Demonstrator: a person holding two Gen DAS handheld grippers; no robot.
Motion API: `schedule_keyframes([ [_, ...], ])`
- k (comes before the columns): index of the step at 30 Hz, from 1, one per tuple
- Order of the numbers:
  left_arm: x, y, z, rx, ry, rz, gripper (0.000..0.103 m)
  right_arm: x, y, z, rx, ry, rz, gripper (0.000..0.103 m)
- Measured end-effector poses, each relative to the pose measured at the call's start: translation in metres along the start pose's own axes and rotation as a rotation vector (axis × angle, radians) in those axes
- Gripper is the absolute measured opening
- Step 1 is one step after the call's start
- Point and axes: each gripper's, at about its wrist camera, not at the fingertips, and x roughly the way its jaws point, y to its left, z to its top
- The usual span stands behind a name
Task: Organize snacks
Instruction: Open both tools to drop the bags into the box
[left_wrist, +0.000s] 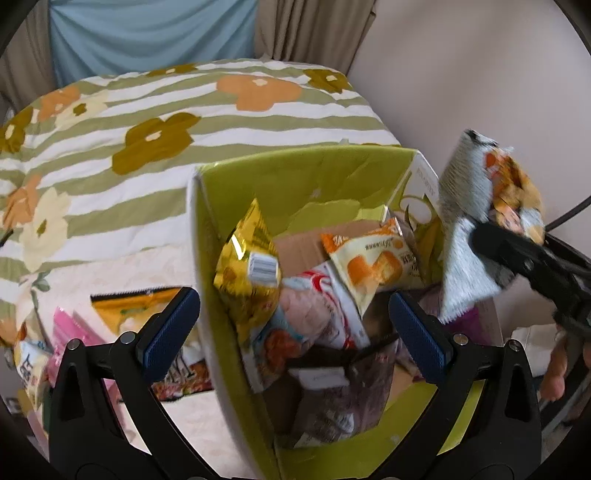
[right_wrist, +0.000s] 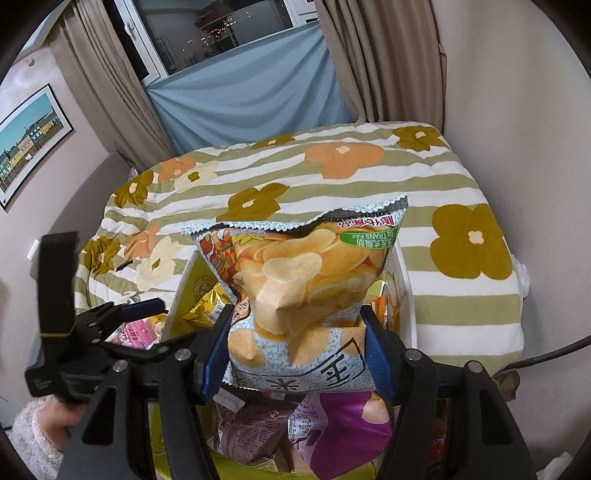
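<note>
A green cardboard box (left_wrist: 325, 166) stands on the bed, holding several snack packs: a gold bag (left_wrist: 247, 273), an orange-and-white pack (left_wrist: 376, 262) and a brown pack (left_wrist: 343, 402). My left gripper (left_wrist: 293, 328) is open and empty, its fingers straddling the box's near-left wall. My right gripper (right_wrist: 297, 350) is shut on a potato chip bag (right_wrist: 303, 273) and holds it above the box (right_wrist: 184, 295). In the left wrist view that chip bag (left_wrist: 476, 221) hangs at the box's right side. More packs (right_wrist: 258, 435) lie below it.
Loose snacks lie on the bed left of the box: a pink pack (left_wrist: 77, 336) and a yellow pack (left_wrist: 129, 310). The flowered striped quilt (left_wrist: 147, 122) covers the bed. A wall (left_wrist: 480, 74) is close on the right, curtains (right_wrist: 110, 74) behind.
</note>
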Motion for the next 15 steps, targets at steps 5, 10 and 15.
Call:
schedule_keyframes([
  [5, -0.014, 0.012, -0.010, -0.013, -0.007, 0.008, 0.102, 0.014, 0.008, 0.006, -0.014, 0.026, 0.006, 0.061],
  [10, -0.021, 0.021, -0.012, -0.007, -0.005, 0.026, 0.102, 0.033, 0.018, 0.012, -0.039, 0.064, 0.007, 0.061],
  [15, -0.025, 0.029, -0.017, -0.020, -0.011, 0.038, 0.102, 0.051, 0.020, 0.013, -0.039, 0.085, 0.012, 0.074],
])
